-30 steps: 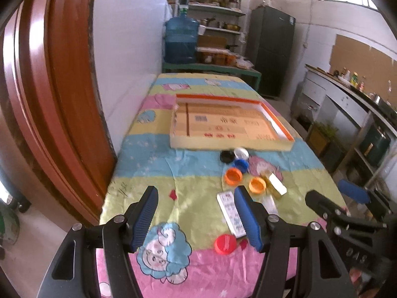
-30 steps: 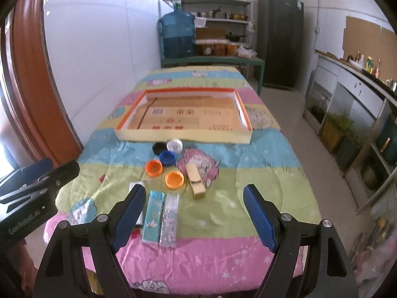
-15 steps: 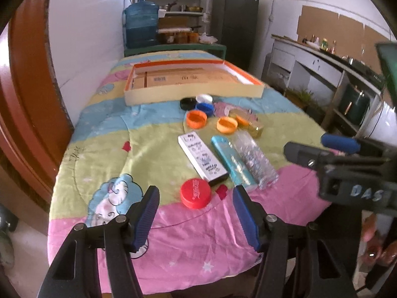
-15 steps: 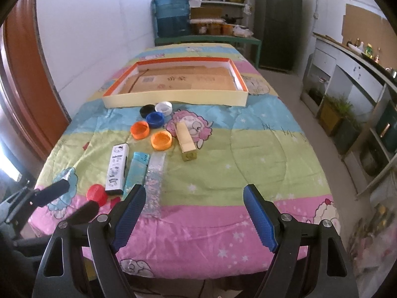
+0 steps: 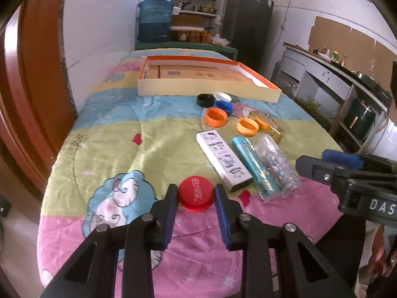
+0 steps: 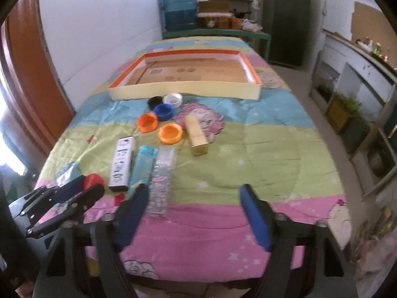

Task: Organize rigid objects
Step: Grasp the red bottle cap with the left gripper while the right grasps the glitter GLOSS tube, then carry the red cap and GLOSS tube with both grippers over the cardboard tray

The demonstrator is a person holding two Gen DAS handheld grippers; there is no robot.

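A red bottle cap (image 5: 196,193) lies near the table's front edge, between the fingers of my left gripper (image 5: 196,200), whose jaws stand close on either side of it; contact is unclear. The cap also shows in the right wrist view (image 6: 93,180). Beyond it lie a white patterned box (image 5: 223,159), a teal box (image 5: 255,167) and a clear glitter box (image 5: 276,165). Further back are two orange caps (image 5: 215,116), a blue cap (image 5: 223,105), a black cap (image 5: 205,99), a white cap (image 5: 222,96) and a gold box (image 6: 197,134). My right gripper (image 6: 193,213) is open and empty above the front edge.
A shallow orange-rimmed cardboard tray (image 5: 148,90) sits at the far middle of the table. A white wall and a brown door (image 5: 29,79) run along the left. A blue water jug (image 5: 155,21) and shelves stand behind the table. Cabinets line the right side.
My left gripper has moved forward and down, and its jaws have narrowed around the red cap. My right gripper has drifted slightly nearer the table.
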